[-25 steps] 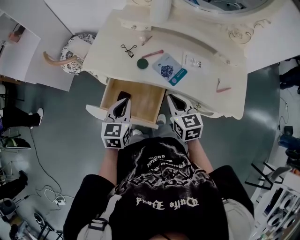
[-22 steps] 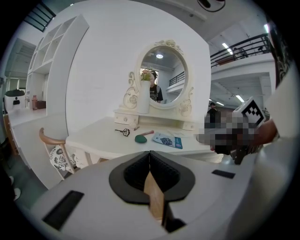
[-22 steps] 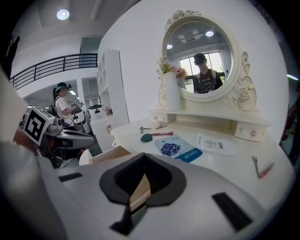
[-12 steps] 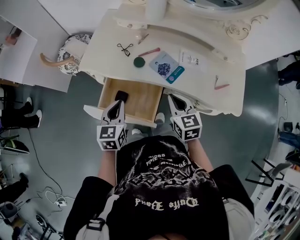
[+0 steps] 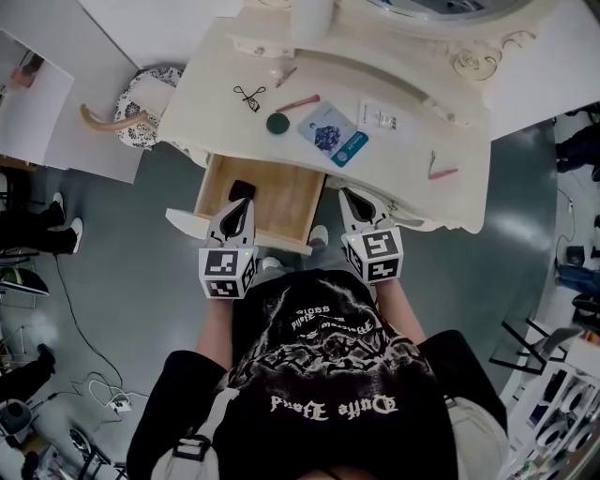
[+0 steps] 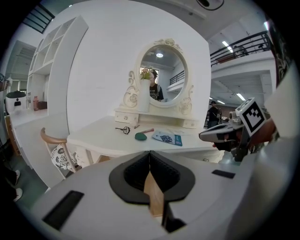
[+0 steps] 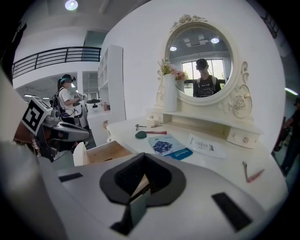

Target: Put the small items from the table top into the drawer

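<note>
The cream dressing table (image 5: pixel 403 187) carries small items: a black eyelash curler (image 5: pixel 250 97), a green round piece (image 5: pixel 277 123), a pink stick (image 5: pixel 302 102), a blue-and-white packet (image 5: pixel 336 134), a white packet (image 5: pixel 384 118) and pink tweezers (image 5: pixel 442 172). Its wooden drawer (image 5: pixel 272 202) stands open with a black item (image 5: pixel 242 190) inside. My left gripper (image 5: pixel 242 208) hangs over the drawer's front left, shut and empty. My right gripper (image 5: pixel 352 199) sits by the drawer's right edge, shut and empty. In the left gripper view the jaws (image 6: pixel 149 157) meet; the right gripper view shows the same (image 7: pixel 143 180).
A chair with a patterned cushion (image 5: pixel 145 108) stands left of the table. A white vase (image 5: pixel 311 19) and an oval mirror (image 7: pixel 202 65) are at the table's back. People stand further off in the room. The person's body is close to the drawer front.
Almost nothing: both grippers stay shut in front of the open drawer, and the view has shifted slightly.
</note>
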A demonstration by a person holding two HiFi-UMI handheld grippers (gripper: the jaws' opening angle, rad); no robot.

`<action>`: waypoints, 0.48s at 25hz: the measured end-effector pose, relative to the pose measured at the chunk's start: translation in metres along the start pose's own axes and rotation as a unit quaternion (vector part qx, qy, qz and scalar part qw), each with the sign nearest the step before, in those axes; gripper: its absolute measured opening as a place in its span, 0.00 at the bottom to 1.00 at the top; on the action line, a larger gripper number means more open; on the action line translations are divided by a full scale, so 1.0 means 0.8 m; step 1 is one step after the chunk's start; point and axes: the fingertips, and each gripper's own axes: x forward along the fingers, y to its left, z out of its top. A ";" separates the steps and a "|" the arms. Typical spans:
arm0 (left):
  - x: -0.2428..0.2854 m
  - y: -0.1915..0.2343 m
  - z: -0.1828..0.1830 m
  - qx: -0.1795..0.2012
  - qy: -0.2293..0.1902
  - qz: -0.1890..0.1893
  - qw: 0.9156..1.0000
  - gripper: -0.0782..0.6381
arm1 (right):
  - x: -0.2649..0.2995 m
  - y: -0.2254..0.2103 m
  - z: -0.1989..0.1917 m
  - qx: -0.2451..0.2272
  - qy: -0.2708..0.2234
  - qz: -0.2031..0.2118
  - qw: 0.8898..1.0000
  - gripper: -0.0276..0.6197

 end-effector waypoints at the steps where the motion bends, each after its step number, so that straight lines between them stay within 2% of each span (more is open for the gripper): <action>1: 0.000 -0.001 -0.001 0.001 0.001 -0.001 1.000 0.13 | 0.000 0.000 -0.001 0.000 0.001 0.000 1.000 0.06; 12: 0.001 0.004 -0.005 0.001 0.002 -0.004 1.000 0.13 | 0.001 0.010 -0.005 -0.026 0.010 -0.002 1.000 0.06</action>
